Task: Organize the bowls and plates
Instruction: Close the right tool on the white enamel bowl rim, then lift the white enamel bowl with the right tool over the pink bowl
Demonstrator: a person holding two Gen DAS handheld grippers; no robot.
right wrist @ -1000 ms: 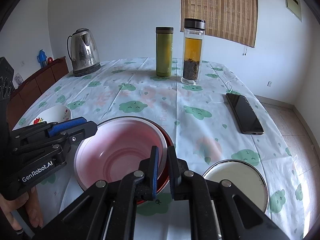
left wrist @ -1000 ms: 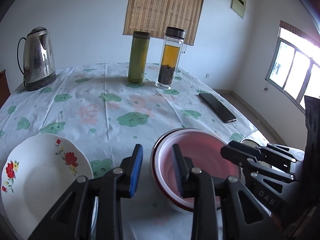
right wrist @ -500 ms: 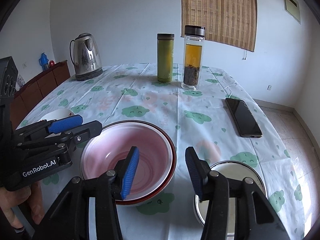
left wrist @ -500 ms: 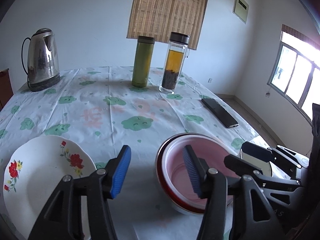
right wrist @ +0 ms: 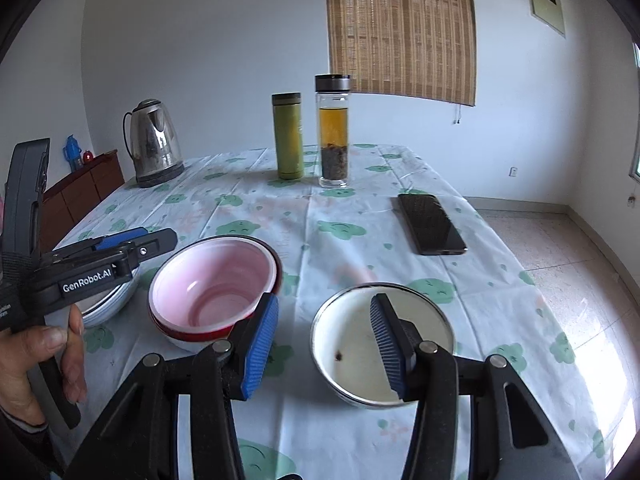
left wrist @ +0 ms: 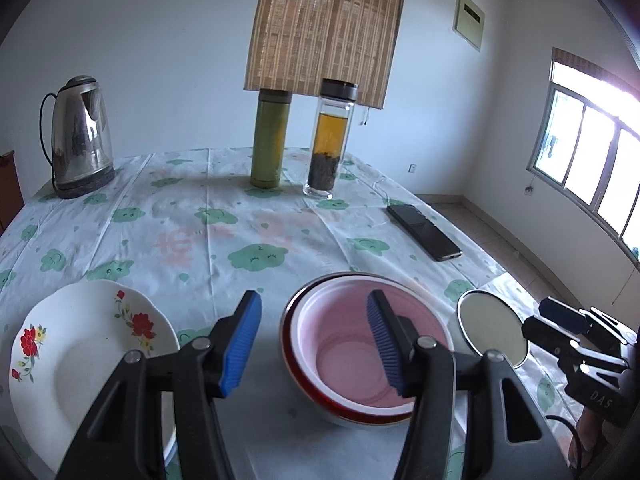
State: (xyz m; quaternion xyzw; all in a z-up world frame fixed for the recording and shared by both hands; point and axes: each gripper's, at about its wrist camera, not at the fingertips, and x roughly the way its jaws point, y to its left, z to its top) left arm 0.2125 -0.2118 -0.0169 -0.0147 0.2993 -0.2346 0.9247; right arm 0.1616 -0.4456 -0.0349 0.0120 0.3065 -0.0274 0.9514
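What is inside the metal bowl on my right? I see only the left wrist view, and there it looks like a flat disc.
Observer: The right wrist view looks down into the metal bowl. Its inside is white, with one small dark speck.
Operator: Is the right gripper open or shut?
Observer: The right gripper is open wide and holds nothing. One finger appears over the bowl, and the other is outside its left rim.
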